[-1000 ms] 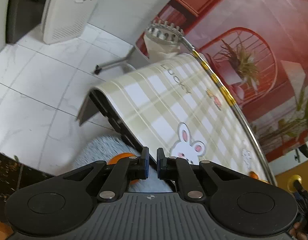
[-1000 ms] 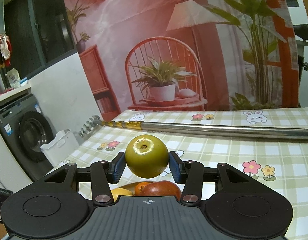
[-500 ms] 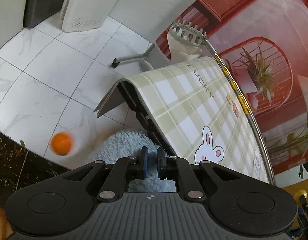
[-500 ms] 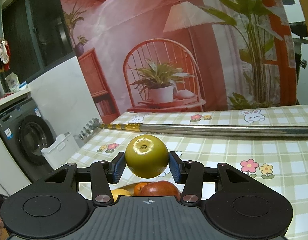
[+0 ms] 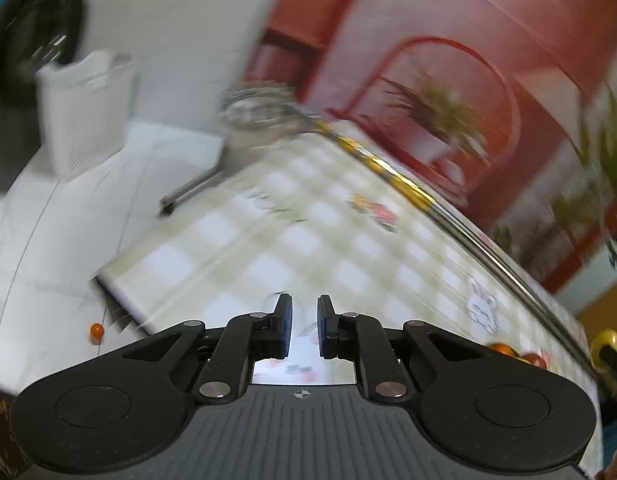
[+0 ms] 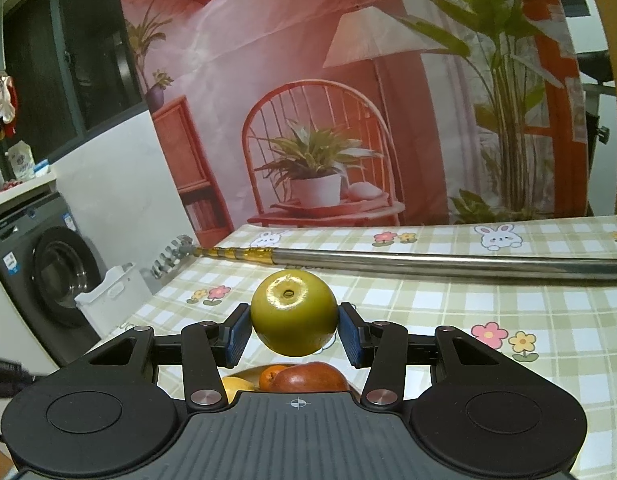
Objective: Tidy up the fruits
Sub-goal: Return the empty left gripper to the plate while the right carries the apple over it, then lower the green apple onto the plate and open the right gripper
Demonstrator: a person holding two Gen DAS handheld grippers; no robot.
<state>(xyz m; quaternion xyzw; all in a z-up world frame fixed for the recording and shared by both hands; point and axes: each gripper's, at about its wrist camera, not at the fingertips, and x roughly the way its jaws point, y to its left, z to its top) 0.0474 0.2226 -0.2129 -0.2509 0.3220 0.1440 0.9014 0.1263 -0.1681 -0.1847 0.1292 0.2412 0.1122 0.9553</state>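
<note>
White floor tiles hold a small round orange fruit low and left of the pressed-together, empty left gripper, while the right gripper pinches a glossy green apple above piled fruit.

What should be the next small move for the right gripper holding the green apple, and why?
Probably lower the green apple toward the fruits just below it. The right gripper is shut on it and holds it in the air above a red apple and a small orange.
</note>
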